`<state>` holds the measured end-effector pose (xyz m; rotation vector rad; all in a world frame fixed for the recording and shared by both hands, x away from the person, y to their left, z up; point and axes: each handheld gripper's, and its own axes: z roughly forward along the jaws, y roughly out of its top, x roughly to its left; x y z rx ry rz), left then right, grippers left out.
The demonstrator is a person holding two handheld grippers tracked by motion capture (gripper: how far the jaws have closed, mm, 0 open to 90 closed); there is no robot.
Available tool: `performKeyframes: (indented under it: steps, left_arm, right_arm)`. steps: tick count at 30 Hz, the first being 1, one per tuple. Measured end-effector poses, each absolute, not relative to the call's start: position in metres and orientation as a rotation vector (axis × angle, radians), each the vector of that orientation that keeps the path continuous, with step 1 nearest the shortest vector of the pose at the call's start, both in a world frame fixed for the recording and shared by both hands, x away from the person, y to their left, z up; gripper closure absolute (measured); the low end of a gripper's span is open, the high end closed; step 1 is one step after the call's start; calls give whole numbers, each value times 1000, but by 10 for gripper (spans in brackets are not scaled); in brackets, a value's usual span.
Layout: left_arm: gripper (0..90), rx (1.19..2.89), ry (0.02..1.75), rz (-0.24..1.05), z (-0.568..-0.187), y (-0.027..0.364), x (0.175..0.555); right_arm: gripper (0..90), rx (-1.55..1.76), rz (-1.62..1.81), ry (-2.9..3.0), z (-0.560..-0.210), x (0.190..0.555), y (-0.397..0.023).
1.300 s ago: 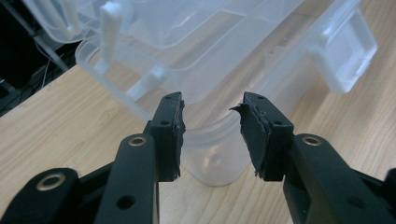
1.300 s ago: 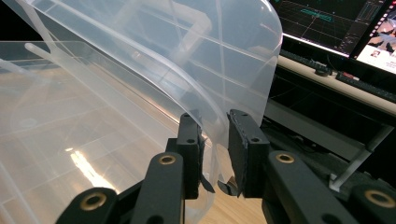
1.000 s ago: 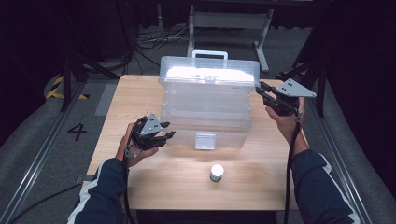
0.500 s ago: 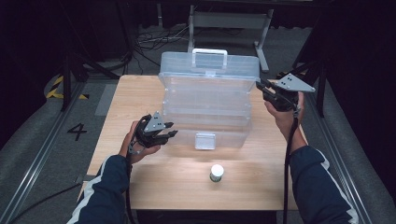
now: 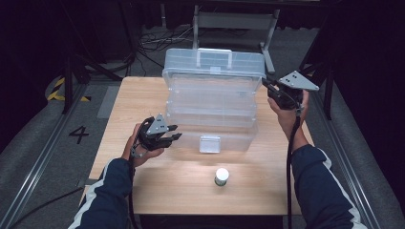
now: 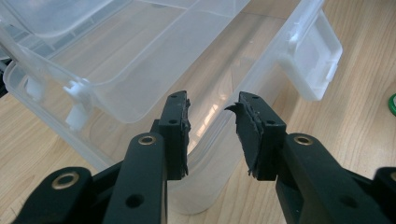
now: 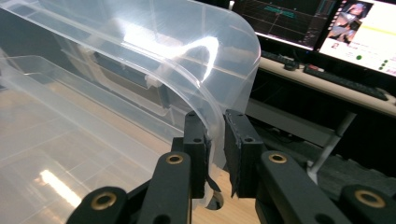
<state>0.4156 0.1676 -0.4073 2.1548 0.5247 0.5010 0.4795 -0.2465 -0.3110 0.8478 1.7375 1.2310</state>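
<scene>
– From the high view, what has just changed?

– Little in position. The right gripper [image 5: 265, 84] sits at the right end of the clear box [image 5: 212, 102], up at lid [image 5: 215, 64] height, as it did a second ago. Its fingers have just been closing. The left gripper [image 5: 174, 137] has stayed low on the table [image 5: 138, 95] at the box's front left corner, and its fingers have also narrowed.

– And for the job?

– I'd say the lid is being gripped so it can swing up while the other hand steadies the base. The front latch [image 5: 209, 143] hangs loose just right of the left fingers, and a small jar [image 5: 221, 176] stands well apart.

– Left gripper view?

– The left gripper [image 6: 212, 100] is about a third open. The box's lower corner [image 6: 212, 179] lies just beyond and below the gap, and neither of the fingers [image 6: 175, 126] presses on it. The latch [image 6: 313, 60] is off to their right.

– Right gripper view?

– The right gripper [image 7: 215, 114] is nearly shut. The curved lid [image 7: 187, 56] edge runs down between the fingers [image 7: 240, 140], which pinch it, and it sits raised above the tray [image 7: 70, 121] to their left.
</scene>
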Motion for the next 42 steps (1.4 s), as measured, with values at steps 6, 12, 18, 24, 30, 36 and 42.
performKeyframes:
  steps: [6, 12, 18, 24, 30, 36, 42]
  left_arm:
    - [646, 2153, 528, 503, -408, 167, 415]
    - [646, 2147, 529, 497, -408, 168, 416]
    - [647, 2136, 528, 489, -409, 169, 417]
    - [648, 2135, 525, 484, -409, 169, 417]
    - [648, 2131, 528, 481, -409, 168, 417]
    - [650, 2125, 529, 474, -410, 169, 417]
    - [651, 2122, 530, 470, -410, 168, 418]
  right_arm:
    - [820, 851, 1207, 1714, -309, 486, -243]
    - [840, 849, 1169, 1697, -305, 497, -239]
    - [851, 856, 1149, 1686, -302, 507, -237]
    - [853, 870, 1152, 1696, -298, 517, -238]
    - [854, 882, 1163, 1709, -296, 524, -239]
    - [854, 883, 1169, 1720, -294, 530, -240]
    - [854, 895, 1172, 1733, -292, 536, -240]
